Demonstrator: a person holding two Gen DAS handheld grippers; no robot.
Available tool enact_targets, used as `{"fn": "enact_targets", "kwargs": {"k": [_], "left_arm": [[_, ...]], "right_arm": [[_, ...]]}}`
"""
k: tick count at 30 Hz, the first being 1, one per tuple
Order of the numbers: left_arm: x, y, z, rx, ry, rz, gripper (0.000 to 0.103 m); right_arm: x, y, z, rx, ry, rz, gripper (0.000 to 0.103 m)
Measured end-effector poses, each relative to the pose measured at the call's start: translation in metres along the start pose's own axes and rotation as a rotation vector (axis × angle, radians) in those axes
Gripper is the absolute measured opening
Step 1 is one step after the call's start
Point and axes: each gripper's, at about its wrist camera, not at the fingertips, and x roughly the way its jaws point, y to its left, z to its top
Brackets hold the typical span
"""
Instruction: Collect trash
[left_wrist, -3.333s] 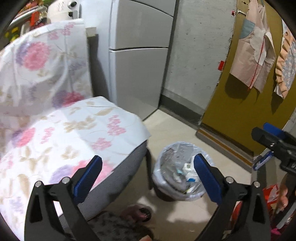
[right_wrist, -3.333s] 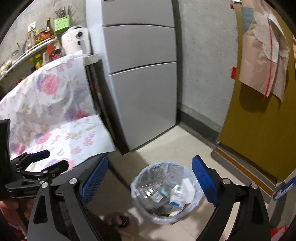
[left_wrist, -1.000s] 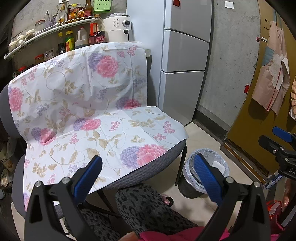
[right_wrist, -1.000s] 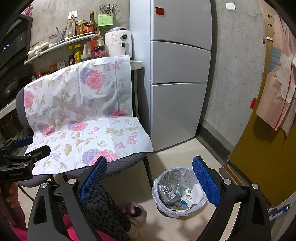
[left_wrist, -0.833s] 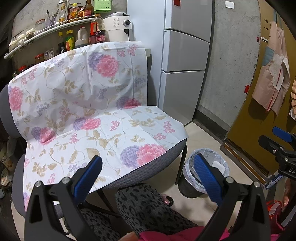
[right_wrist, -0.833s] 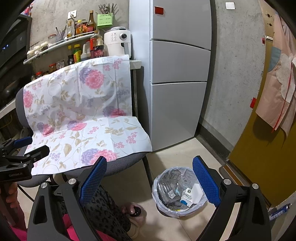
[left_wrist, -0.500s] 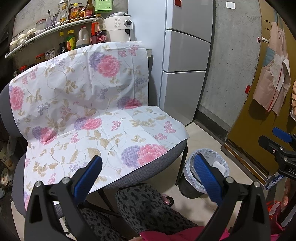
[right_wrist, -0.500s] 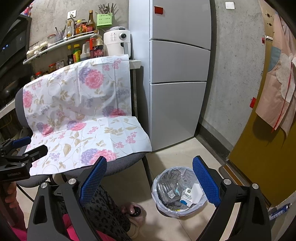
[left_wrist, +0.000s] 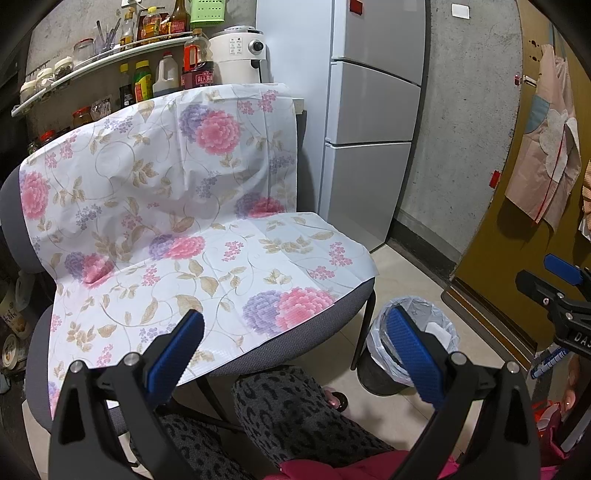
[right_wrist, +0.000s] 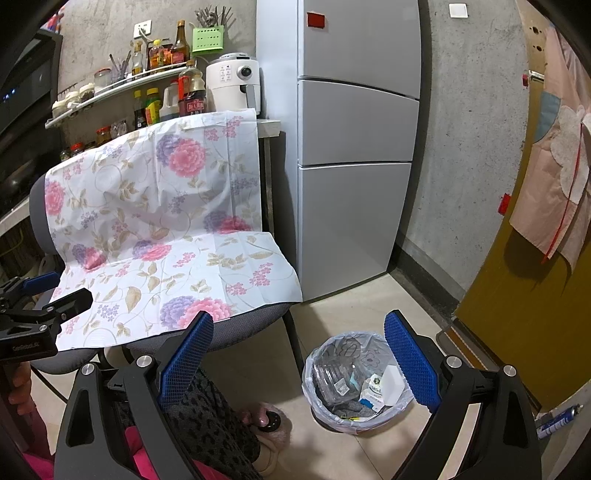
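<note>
Left wrist view looks out between the two blue-padded fingers of the left gripper (left_wrist: 293, 354), which are spread wide apart with nothing between them. Right wrist view shows the right gripper (right_wrist: 297, 354) the same way, jaws wide and empty. Below both grippers lie the person's legs in leopard-print trousers (left_wrist: 295, 410), and a foot in a pink slipper (right_wrist: 266, 421) rests on the tiled floor (right_wrist: 354, 314).

Just beside that foot stands the trash bin (right_wrist: 356, 424), lined with a clear plastic bag. Inside it the trash is visible: a crumpled clear plastic container (right_wrist: 334, 373), a small white carton (right_wrist: 391, 382) and some dark scraps. From the left wrist view the same trash bin (left_wrist: 380, 336) sits next to the front leg of the chair (left_wrist: 347, 314).

That chair has grey upholstery and is draped over seat and back with a floral cloth (left_wrist: 184, 206) in pink and purple. At the right edge of the left wrist view the other gripper pokes in; at the left edge of the right wrist view the left one does likewise.

Behind the chair a white air fryer (right_wrist: 236, 83) stands beside bottles on a shelf (right_wrist: 122, 86). A grey fridge (right_wrist: 354, 147) rises next to it, against a concrete wall. An apron (right_wrist: 557, 158) hangs on the yellow-brown door (right_wrist: 532, 302) at right.
</note>
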Motion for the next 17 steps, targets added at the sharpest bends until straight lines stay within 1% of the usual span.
{"fn": "enact_targets", "kwargs": {"k": [10, 14, 17], "left_arm": [[-0.002, 0.001, 0.002, 0.000, -0.019, 0.011, 0.096], [0.006, 0.005, 0.004, -0.014, -0.002, 0.013, 0.096], [0.017, 0.015, 0.003, -0.039, 0.016, 0.017, 0.096]], "right_arm": [[0.000, 0.001, 0.000, 0.003, 0.002, -0.004, 0.093], [0.002, 0.002, -0.002, 0.005, 0.005, -0.003, 0.093], [0.013, 0.005, -0.003, 0.005, 0.015, 0.017, 0.093]]}}
